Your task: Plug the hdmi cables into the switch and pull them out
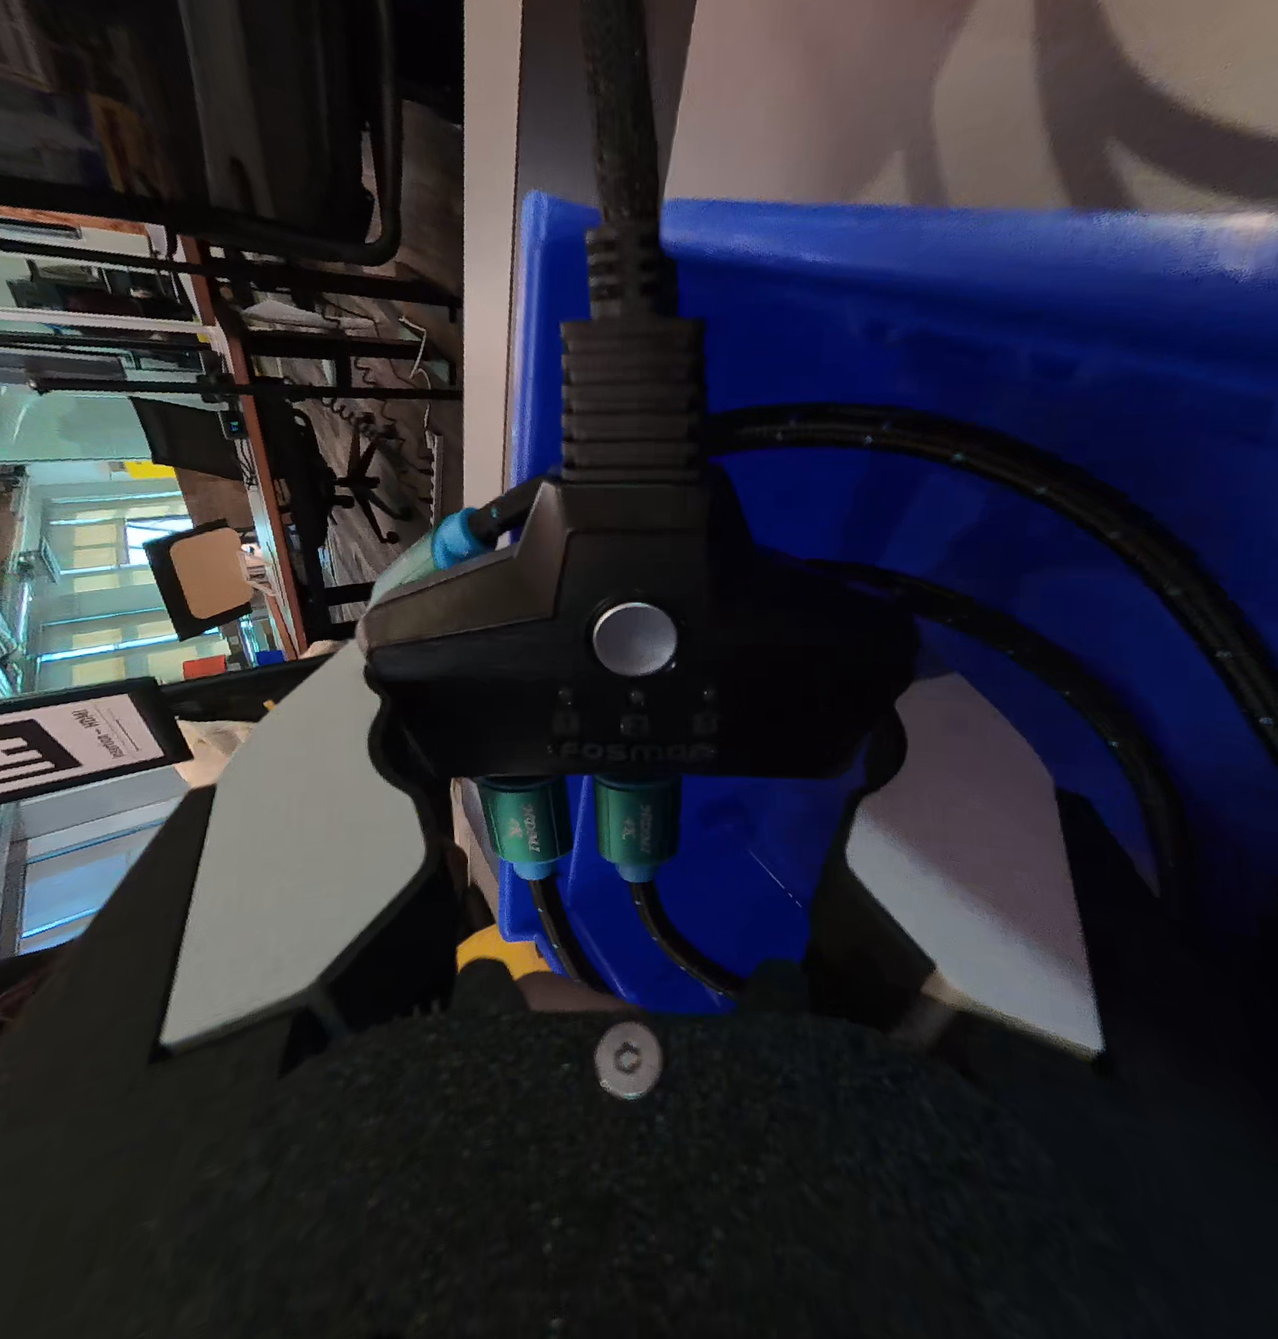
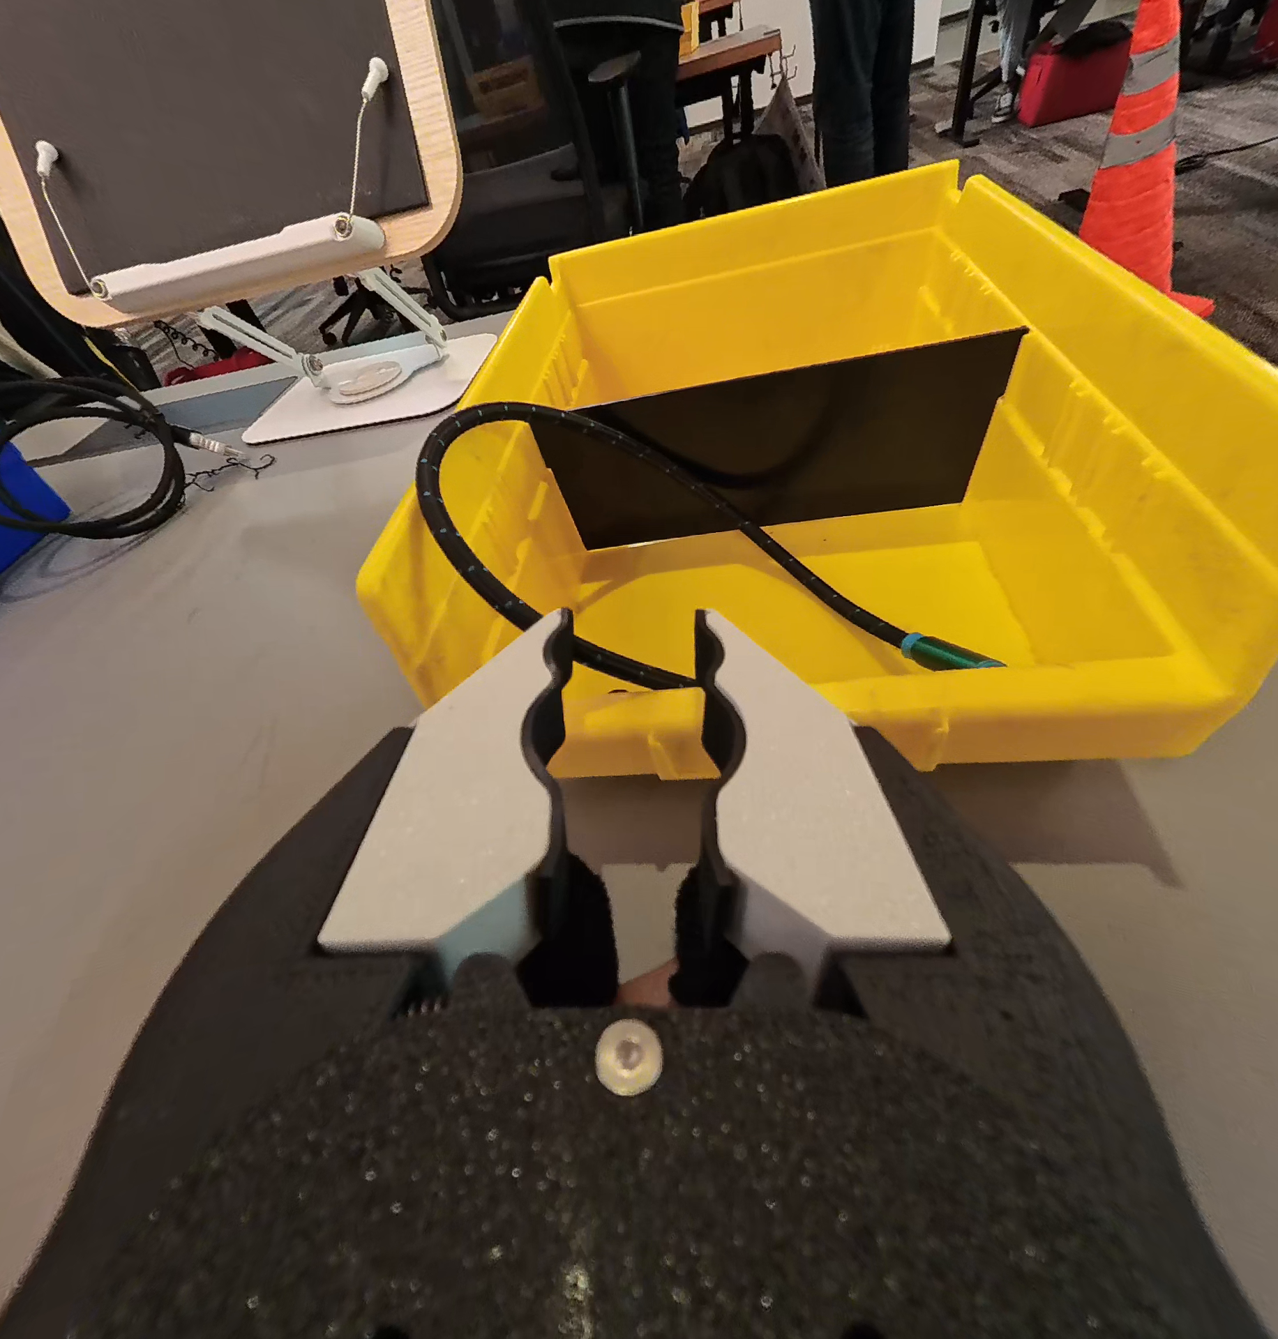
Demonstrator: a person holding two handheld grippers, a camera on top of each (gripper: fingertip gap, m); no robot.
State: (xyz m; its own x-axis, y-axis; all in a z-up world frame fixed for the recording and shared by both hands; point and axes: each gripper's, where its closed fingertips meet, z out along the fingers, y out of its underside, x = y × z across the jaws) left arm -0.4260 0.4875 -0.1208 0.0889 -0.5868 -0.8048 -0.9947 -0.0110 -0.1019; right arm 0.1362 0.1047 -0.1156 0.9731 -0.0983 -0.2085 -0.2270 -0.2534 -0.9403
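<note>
Here, left tongs [image 1: 632, 732] clamping black switch [image 1: 632, 652], two green plugs [image 1: 524, 822] seated, blue bin [image 1: 984, 362] behind. Right tongs [image 2: 632, 652] gaping slightly, empty, hovering before yellow bin [image 2: 911, 714] rim; loose cable [image 2: 621, 464] lying inside.

1. Your left gripper [image 1: 632, 732] clamps a switch [image 1: 636, 652] of smooth, semi-gloss black plastic; its round button [image 1: 634, 639] looks like brushed metal.
2. At 6 o'clock of the switch, two plugs [image 1: 524, 819] wear shiny green metallic shells.
3. The cable [image 2: 621, 464] has a woven cloth braid.
4. The yellow bin [image 2: 1056, 695] at your 12 o'clock is glossy plastic.
5. Your right gripper [image 2: 632, 630] has matt grey fingers [image 2: 477, 782].
</note>
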